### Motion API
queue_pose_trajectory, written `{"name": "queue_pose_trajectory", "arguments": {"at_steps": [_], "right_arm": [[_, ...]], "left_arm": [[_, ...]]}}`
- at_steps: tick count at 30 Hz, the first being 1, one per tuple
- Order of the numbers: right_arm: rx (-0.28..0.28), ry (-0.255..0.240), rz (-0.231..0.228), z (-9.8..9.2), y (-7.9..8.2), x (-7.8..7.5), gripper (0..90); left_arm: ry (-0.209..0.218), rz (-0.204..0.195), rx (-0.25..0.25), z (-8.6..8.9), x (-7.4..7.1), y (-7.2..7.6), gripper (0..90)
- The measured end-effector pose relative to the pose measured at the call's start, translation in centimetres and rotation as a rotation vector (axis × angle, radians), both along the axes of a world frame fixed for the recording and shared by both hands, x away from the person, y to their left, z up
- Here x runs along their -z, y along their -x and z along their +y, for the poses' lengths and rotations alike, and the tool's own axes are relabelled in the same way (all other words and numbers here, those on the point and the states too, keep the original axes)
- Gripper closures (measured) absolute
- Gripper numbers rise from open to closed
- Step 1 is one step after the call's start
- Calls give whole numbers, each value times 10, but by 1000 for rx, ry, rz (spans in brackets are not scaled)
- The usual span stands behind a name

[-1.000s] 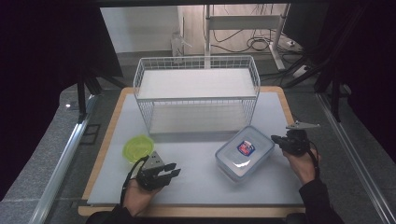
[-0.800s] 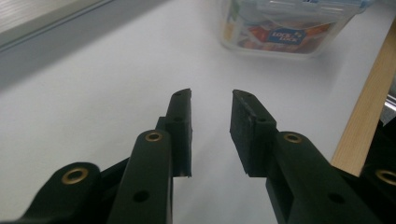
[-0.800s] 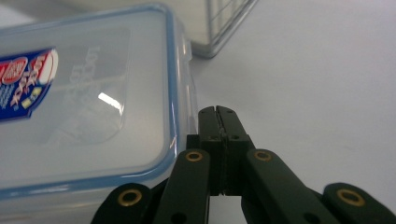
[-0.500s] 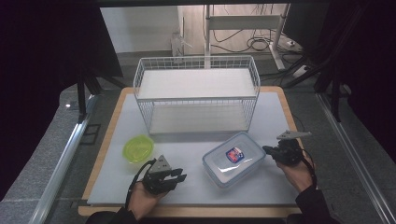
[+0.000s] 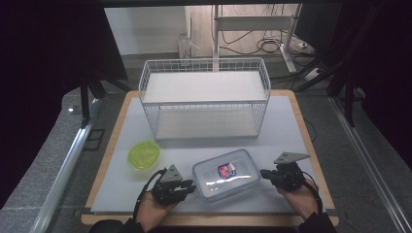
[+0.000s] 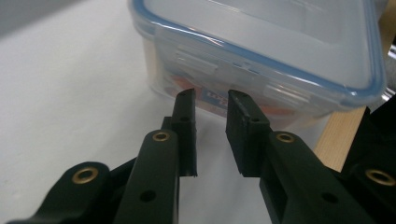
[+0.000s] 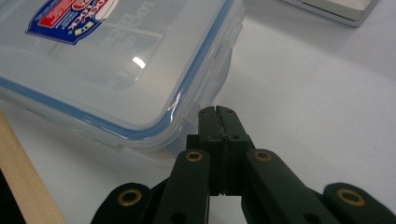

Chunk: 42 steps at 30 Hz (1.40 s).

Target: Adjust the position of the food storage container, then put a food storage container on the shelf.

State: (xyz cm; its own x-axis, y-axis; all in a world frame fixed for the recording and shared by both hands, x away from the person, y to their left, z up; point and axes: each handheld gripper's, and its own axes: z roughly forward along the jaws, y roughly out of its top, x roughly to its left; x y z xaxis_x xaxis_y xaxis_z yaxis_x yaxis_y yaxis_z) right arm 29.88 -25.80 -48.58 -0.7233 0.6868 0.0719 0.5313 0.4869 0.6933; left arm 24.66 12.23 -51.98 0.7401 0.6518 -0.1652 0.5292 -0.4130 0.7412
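**At the near edge of the tabletop, two claws flank a lidded box**

On the white tabletop (image 5: 291, 121), near its front edge, a clear plastic box (image 5: 226, 174) with a blue-rimmed lid and a red and blue label lies flat, turned a little askew. It sits between the two hands, in front of the white wire rack (image 5: 204, 97) that stands farther back in the middle.

The left claw (image 5: 190, 187) lies low at the box's left end. In the left gripper view its jaws point at the box's side wall (image 6: 261, 60), just under the lid's latch flap. The tips stand a narrow gap apart with nothing between them, and they have just been closing. They look very close to the wall, but I cannot tell whether they touch it.

The right claw (image 5: 265, 173) comes in from the box's right end. In the right gripper view its jaws are pressed together, pad against pad, holding nothing. Their tip (image 7: 218, 113) sits right at the lid's corner (image 7: 187, 93), beside the side latch, seemingly against the plastic.

A lime-green bowl (image 5: 144, 155) rests to the left of the box, a little apart from it and behind the left hand (image 5: 155, 208). The right hand (image 5: 299, 199) rests near the wooden border at the front right.
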Motion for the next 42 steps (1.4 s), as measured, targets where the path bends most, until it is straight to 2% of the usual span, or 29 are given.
{"name": "queue_pose_trajectory", "arguments": {"at_steps": [3, 11, 15, 16, 17, 22, 24, 25, 26, 27, 29, 30, 32, 33, 34, 35, 36, 37, 39, 40, 41, 42], "right_arm": [[-9, -11, 13, 2, 4, 1, 900], [-21, -20, 26, 8, 15, 2, 900], [-53, -3, 44, 18, 21, 7, 900], [-56, 23, 25, 24, 24, 7, 900], [-56, 23, 25, 24, 24, 7, 900], [-56, 0, 47, 23, 22, 8, 900], [-53, 21, 34, 21, 22, 7, 882], [-45, 37, 11, 19, 21, 7, 848], [-45, 37, 11, 19, 21, 7, 848], [-41, 34, 4, 17, 21, 6, 822], [-29, 33, -24, 14, 19, 5, 720], [-19, 30, -37, 12, 18, 5, 655], [-6, 24, -50, 10, 17, 4, 562], [-6, 24, -50, 10, 17, 4, 562], [4, 14, -58, 8, 15, 4, 458], [4, 14, -58, 8, 15, 4, 458], [13, -5, -68, 5, 13, 3, 365], [13, -5, -68, 5, 13, 3, 365], [18, -28, -68, 3, 10, 3, 287], [18, -28, -68, 3, 10, 3, 287], [23, -41, -68, 2, 9, 2, 249], [28, -60, -65, 1, 7, 1, 190]], "left_arm": [[7, 11, -33, 6, 0, -4, 751], [-18, -2, -92, 12, -1, -20, 785], [-30, -4, -115, 15, -1, -29, 805], [-42, -11, -123, 15, -1, -32, 809], [-42, -11, -123, 15, -1, -32, 811], [-39, -4, -122, 20, -2, -36, 746], [-29, -19, -134, 25, -7, -33, 683], [-34, -29, -134, 27, -8, -31, 601], [-35, -45, -130, 30, -9, -29, 601], [-38, -58, -124, 32, -10, -26, 563], [-52, -70, -121, 35, -9, -22, 467], [-81, -85, -132, 36, -9, -18, 410], [-82, -89, -134, 37, -9, -17, 338], [-73, -89, -135, 37, -9, -17, 338], [-57, -87, -129, 40, -9, -17, 269], [-57, -87, -129, 40, -9, -17, 250], [-20, -85, -112, 42, -9, -18, 214], [-20, -85, -112, 42, -9, -18, 188], [14, -82, -97, 44, -9, -18, 169], [14, -82, -97, 44, -9, -18, 138], [23, -85, -70, 44, -9, -19, 138], [17, -92, -56, 44, -8, -20, 92]]}}
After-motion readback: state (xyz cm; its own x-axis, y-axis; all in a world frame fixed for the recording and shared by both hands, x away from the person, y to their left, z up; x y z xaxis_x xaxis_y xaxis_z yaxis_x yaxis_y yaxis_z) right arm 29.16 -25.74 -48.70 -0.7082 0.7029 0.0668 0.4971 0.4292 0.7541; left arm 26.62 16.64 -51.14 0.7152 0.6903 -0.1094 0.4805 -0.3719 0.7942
